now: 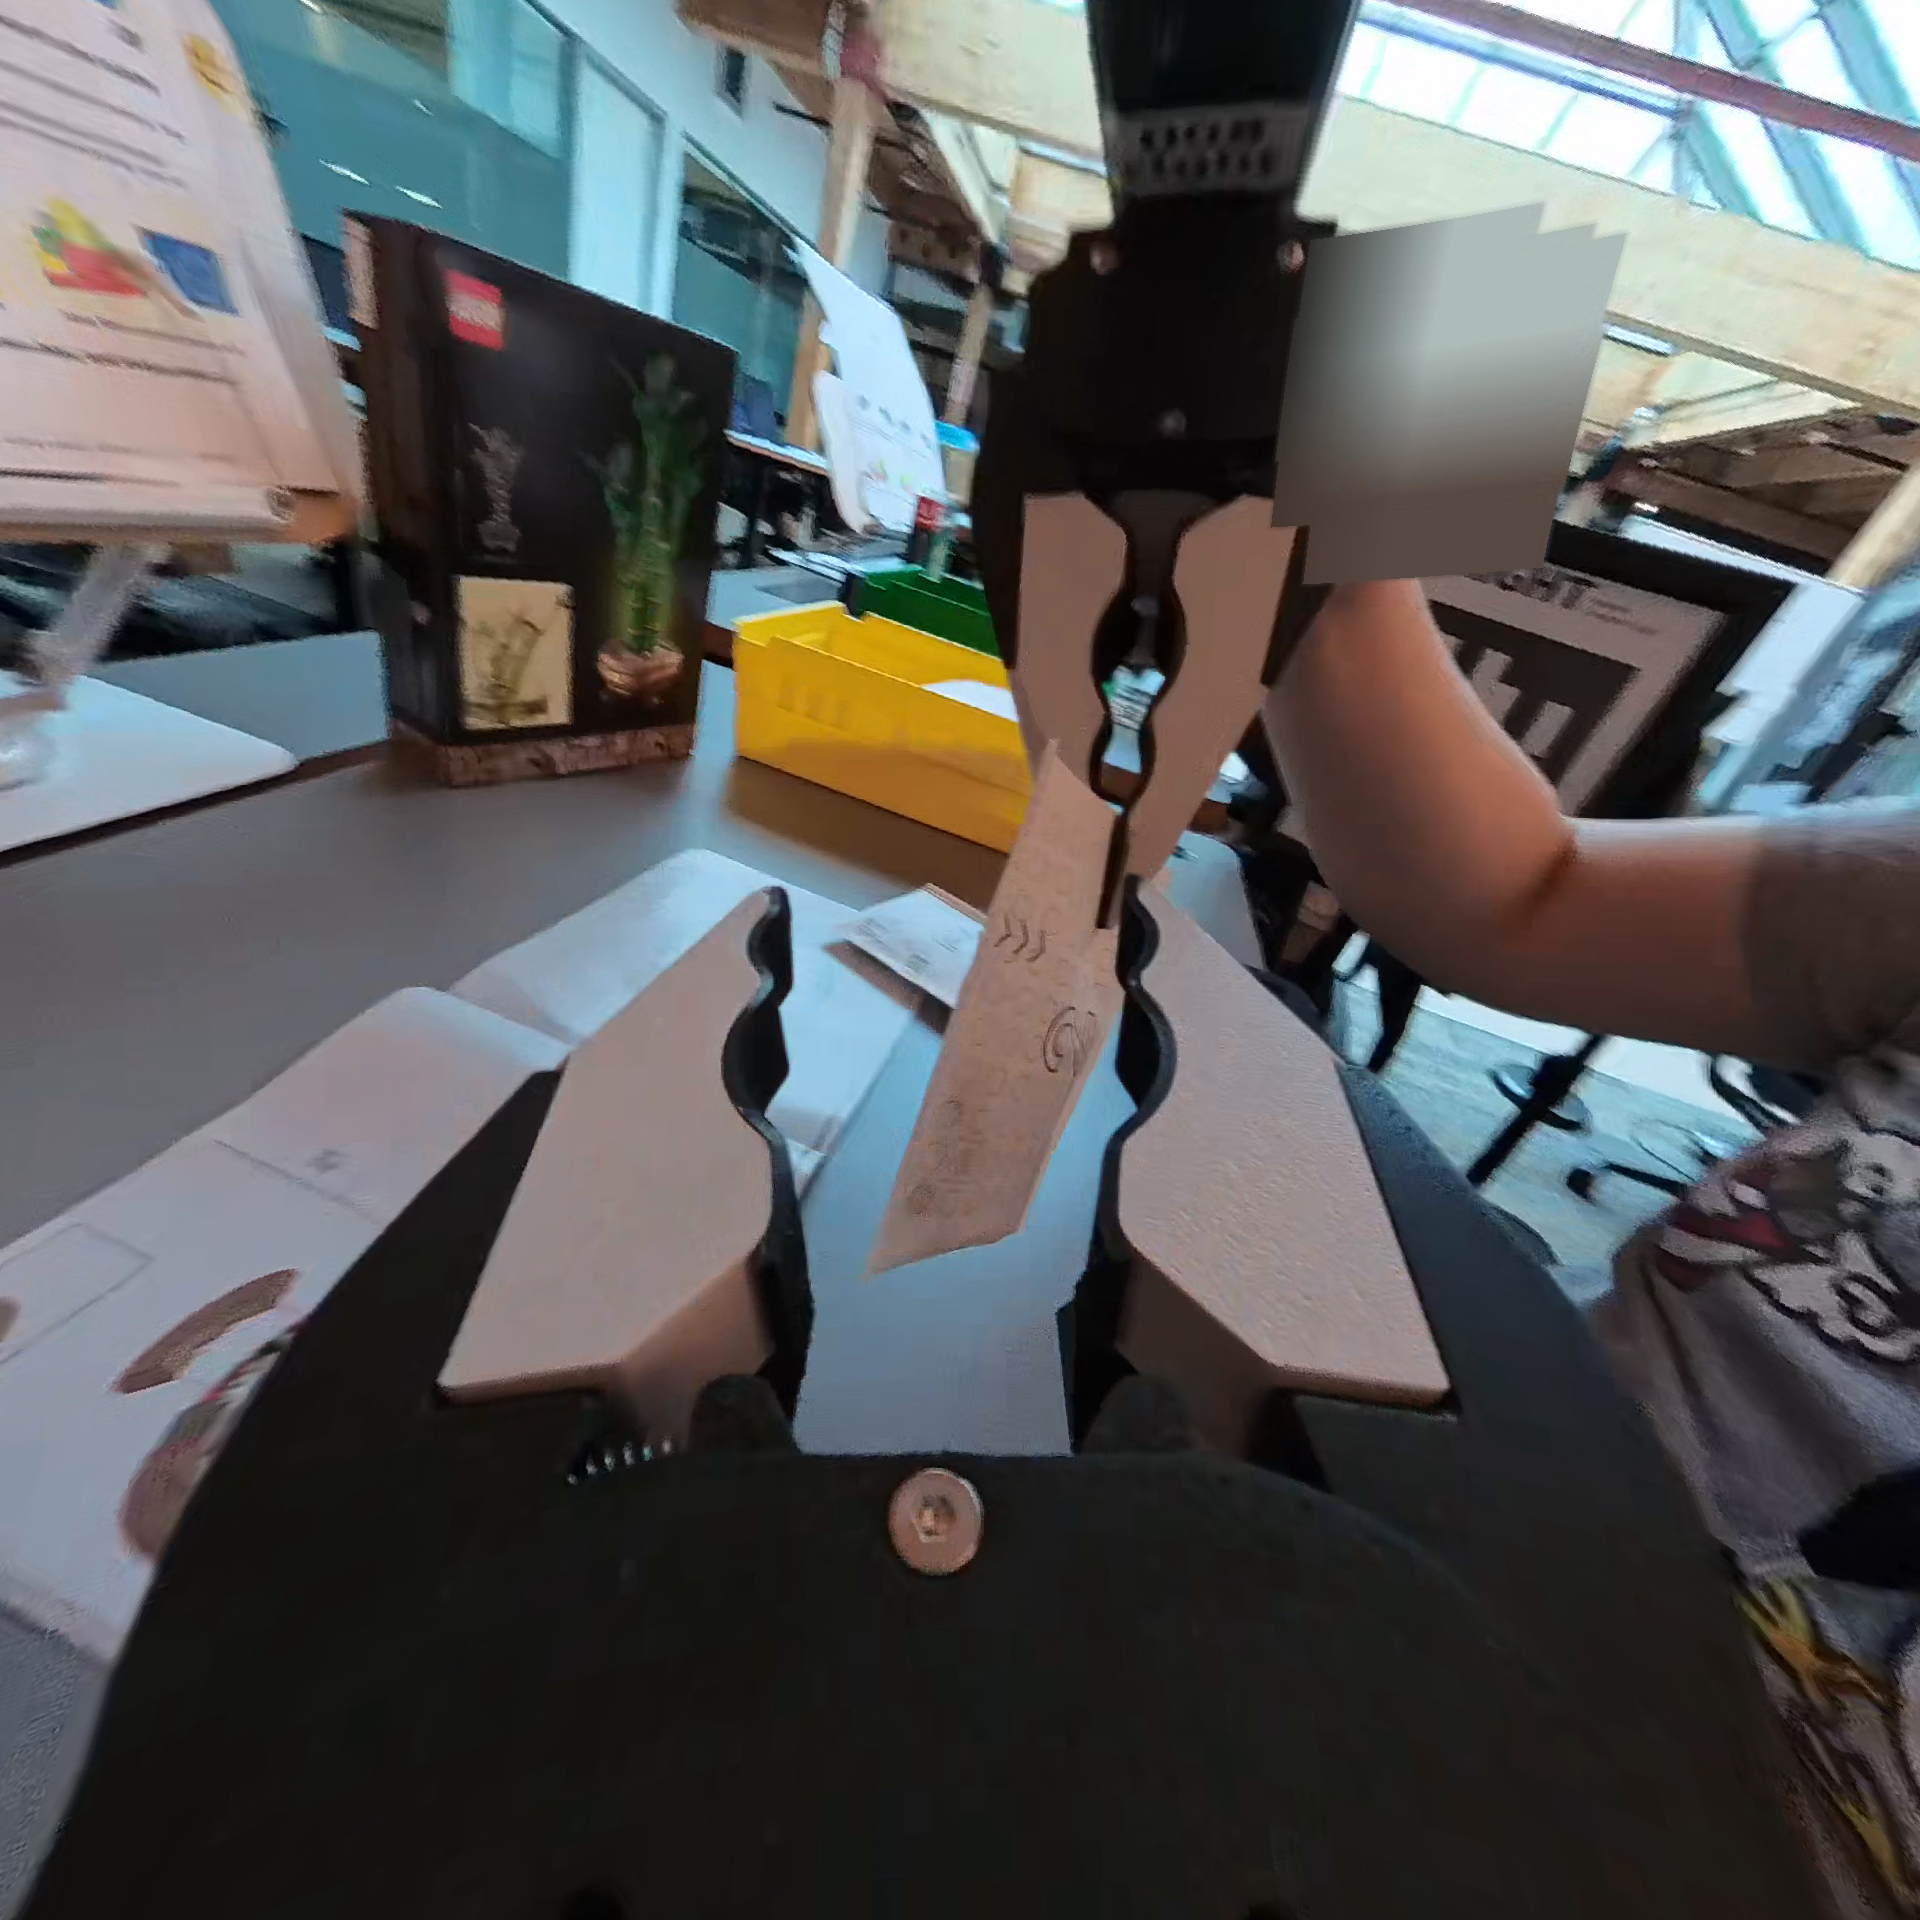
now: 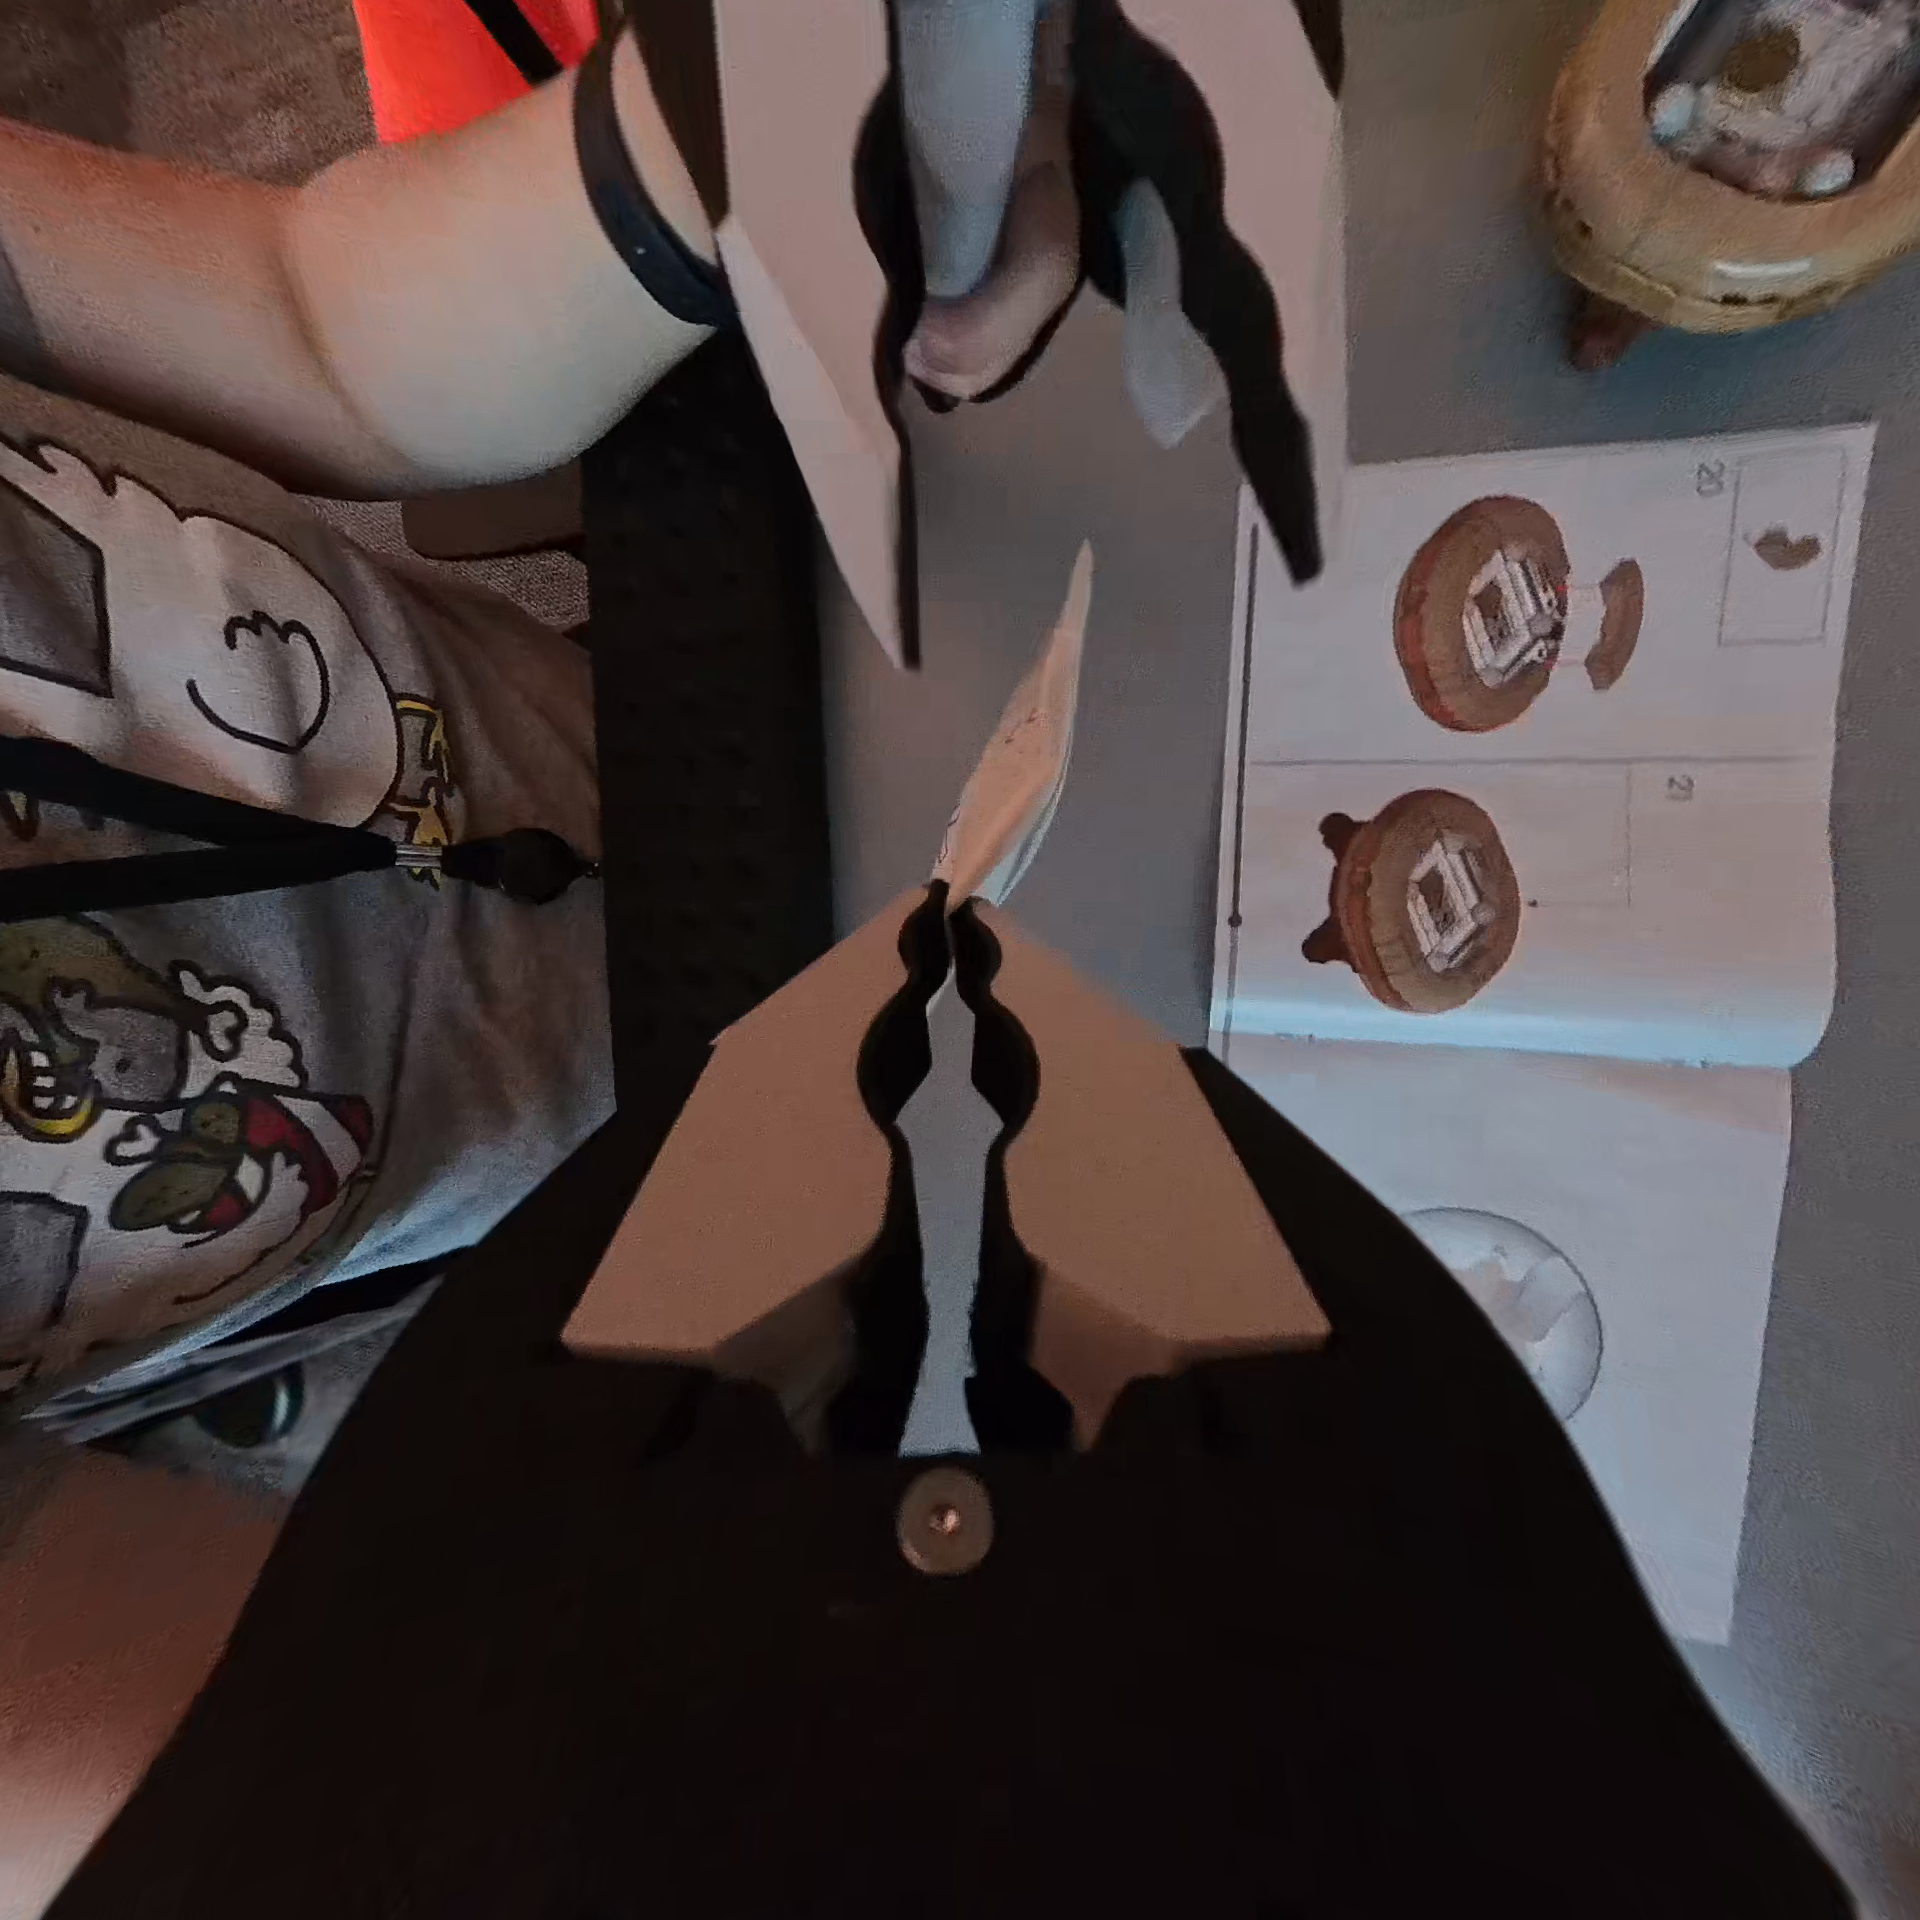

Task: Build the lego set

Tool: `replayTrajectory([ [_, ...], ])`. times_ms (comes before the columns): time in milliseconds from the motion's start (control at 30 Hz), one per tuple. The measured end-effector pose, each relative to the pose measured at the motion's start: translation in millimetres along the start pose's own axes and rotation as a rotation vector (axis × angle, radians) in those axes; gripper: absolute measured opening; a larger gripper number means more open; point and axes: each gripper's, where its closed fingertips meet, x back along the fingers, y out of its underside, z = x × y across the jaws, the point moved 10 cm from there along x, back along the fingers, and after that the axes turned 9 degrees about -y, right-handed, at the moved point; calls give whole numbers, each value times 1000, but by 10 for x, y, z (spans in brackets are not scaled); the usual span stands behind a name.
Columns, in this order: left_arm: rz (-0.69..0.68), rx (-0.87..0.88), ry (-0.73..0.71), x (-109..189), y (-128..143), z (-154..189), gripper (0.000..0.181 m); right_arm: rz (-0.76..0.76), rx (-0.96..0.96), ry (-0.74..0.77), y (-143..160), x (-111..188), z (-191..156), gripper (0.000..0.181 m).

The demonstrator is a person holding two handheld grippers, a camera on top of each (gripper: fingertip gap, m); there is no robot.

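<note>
My right gripper (image 2: 951, 904) is shut on the top edge of a flat tan paper bag (image 2: 1023, 758). In the left wrist view it comes down from above (image 1: 1117, 842), and the bag (image 1: 997, 1081) hangs at a slant from its tips. My left gripper (image 1: 956, 914) is open, and the bag's lower part lies between its fingers, close to the right-hand one. In the right wrist view the left gripper (image 2: 1101, 613) points in from the top, open. A partly built round tan Lego base (image 2: 1714, 187) stands at the top right of the table.
An open instruction booklet (image 2: 1507, 779) lies on the grey table, also under my left gripper (image 1: 312, 1122). The Lego box (image 1: 551, 499), a yellow bin (image 1: 873, 717) and a green bin (image 1: 925, 603) stand behind. A person's arm (image 1: 1455, 831) is at the right. A propped sheet (image 1: 135, 260) stands at the left.
</note>
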Motion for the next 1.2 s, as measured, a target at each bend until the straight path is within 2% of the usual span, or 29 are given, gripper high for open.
replayTrajectory([
  [33, -24, 3, 44, -17, 16, 25, 55, -1, 29, 5, -57, -21, -29, 0],
  [67, -47, 3, 68, -32, 29, 43, 48, -1, 59, 8, -110, -37, -53, 0],
  [100, -63, -9, 98, -38, 41, 71, 34, -3, 91, 15, -152, -54, -71, 0],
  [133, -72, -38, 135, -30, 40, 108, 10, -10, 112, 40, -177, -66, -70, 0],
  [200, -69, -105, 87, 8, 24, 126, 0, 10, 139, 81, -198, -76, -45, 2],
  [267, -43, -131, 53, 56, -7, 126, 0, 70, 130, 42, -190, -88, -49, 27],
  [300, -31, -121, 62, 73, -21, 122, 0, 91, 109, 43, -179, -83, -35, 21],
  [333, -30, -102, 89, 79, -28, 123, 0, 120, 104, 67, -170, -61, -16, 4],
  [467, -10, -89, 105, 114, -58, 118, 0, 248, 136, 56, -102, -35, -24, 7],
  [567, -1, -86, 118, 121, -65, 132, 0, 300, 92, 15, -35, -35, -12, 0],
  [700, 26, -80, 140, 145, -93, 150, 0, 384, 55, -23, 16, 3, -16, 3],
  [800, 18, -90, 148, 132, -81, 169, 0, 366, 84, -3, 37, -9, -57, 1],
  [833, 26, -93, 146, 129, -79, 173, 0, 364, 91, 23, 43, -2, -66, 4],
  [867, 43, -90, 158, 137, -89, 177, 0, 364, 88, 58, 48, 14, -65, 16],
  [900, 54, -87, 156, 143, -98, 173, 0, 373, 92, 48, 45, 34, -86, 5],
  [967, 62, -76, 178, 140, -102, 177, 0, 362, 82, 19, 37, 43, -117, 1],
  [1067, 93, -65, 181, 162, -119, 168, 0, 349, 92, 81, 44, 61, -136, 16],
  [1133, 110, -56, 195, 199, -140, 158, 0, 340, 122, 51, 51, 62, -189, 0],
  [1200, 113, -47, 204, 197, -142, 160, 0, 329, 127, 54, 38, 65, -201, 0],
])
